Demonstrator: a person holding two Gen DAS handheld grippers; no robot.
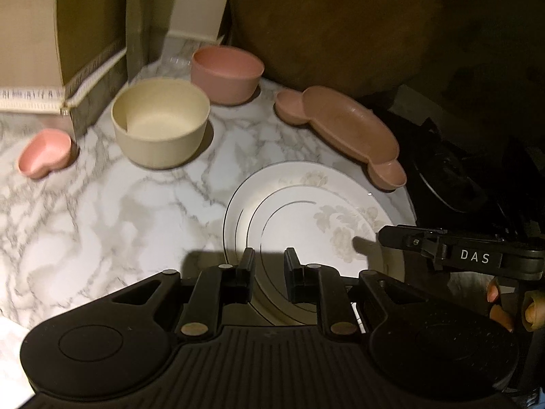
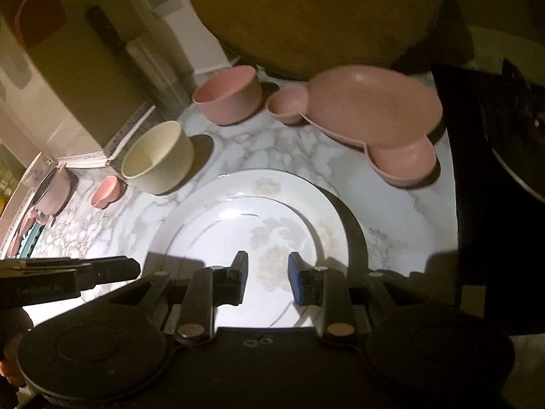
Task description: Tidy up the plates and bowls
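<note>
A white plate [image 1: 306, 211] [image 2: 245, 211] with a faint flower pattern lies on the marble counter [image 1: 102, 211]. My left gripper [image 1: 269, 266] hangs over its near-left part, its fingers a narrow gap apart with nothing between them. My right gripper [image 2: 267, 269] is open over the plate's near side and holds nothing. Each gripper shows from the side in the other's view: the right gripper [image 1: 383, 237] and the left gripper [image 2: 136, 267]. Behind the plate stand a cream bowl [image 1: 160, 122] [image 2: 156, 156], a pink bowl [image 1: 226, 71] [image 2: 228, 95], a long pink divided dish [image 1: 340, 129] [image 2: 368, 105] and a small heart-shaped pink dish [image 1: 44, 151] [image 2: 105, 192].
Cardboard boxes [image 1: 30, 34] stand at the back left and a big brown round object [image 1: 333, 20] at the back. A black stove area [image 1: 460, 177] borders the counter on the right. A pink pot [image 2: 51, 187] sits far left. A person's fingers [image 1: 494, 293] show at the right edge.
</note>
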